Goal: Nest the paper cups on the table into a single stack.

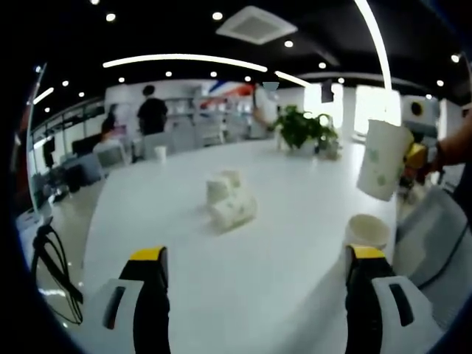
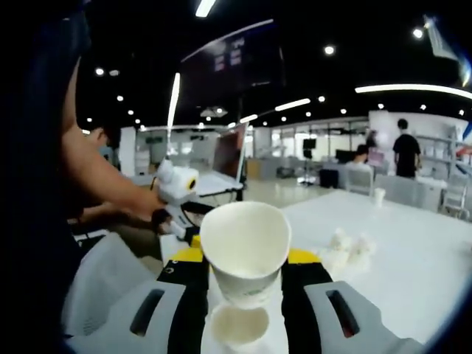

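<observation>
Looking along the left gripper (image 1: 258,284), its two jaws stand wide apart with nothing between them, low over the white table (image 1: 287,295). Just past the right jaw sits an upright paper cup (image 1: 366,231). Farther on, a small pile of cups (image 1: 231,200) lies tipped over mid-table. The right gripper view shows a close white cup (image 2: 245,251), mouth toward the camera, squeezed between the right gripper (image 2: 247,284) jaws. Another cup (image 2: 237,327) stands right below it.
</observation>
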